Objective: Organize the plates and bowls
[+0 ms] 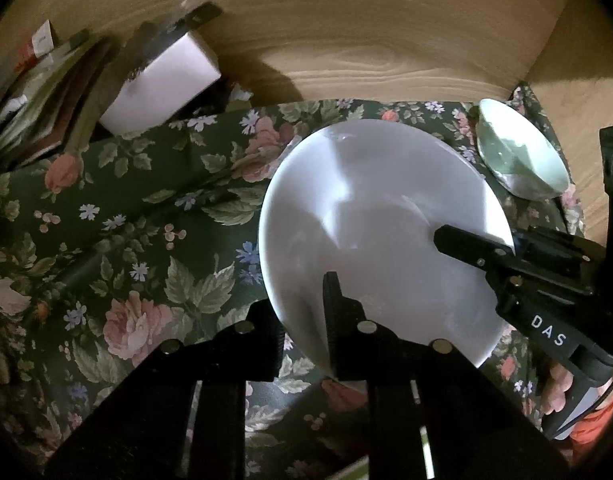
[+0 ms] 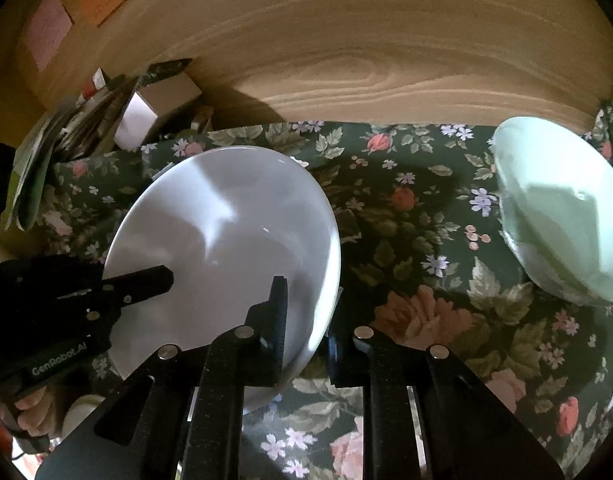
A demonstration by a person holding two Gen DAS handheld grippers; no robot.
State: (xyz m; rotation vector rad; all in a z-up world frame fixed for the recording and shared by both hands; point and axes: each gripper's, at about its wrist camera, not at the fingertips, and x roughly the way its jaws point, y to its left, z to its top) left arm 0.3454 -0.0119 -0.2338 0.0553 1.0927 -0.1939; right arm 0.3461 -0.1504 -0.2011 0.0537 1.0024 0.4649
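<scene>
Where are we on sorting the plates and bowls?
Nothing looks stacked yet. In hand: the round white plate, its edge pinched by both the left gripper and the right gripper above the floral cloth. Still left: the pale green bowl, sitting apart on the cloth.

Glossy white plate (image 1: 370, 216), glazed pale-green bowl (image 2: 562, 216), printed floral cloth (image 1: 146, 216), grained wood panel (image 2: 386, 40)

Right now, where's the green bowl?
The green bowl sits at the far right of the floral cloth, close to the wooden panel, apart from the white plate that both grippers are gripping.
</scene>
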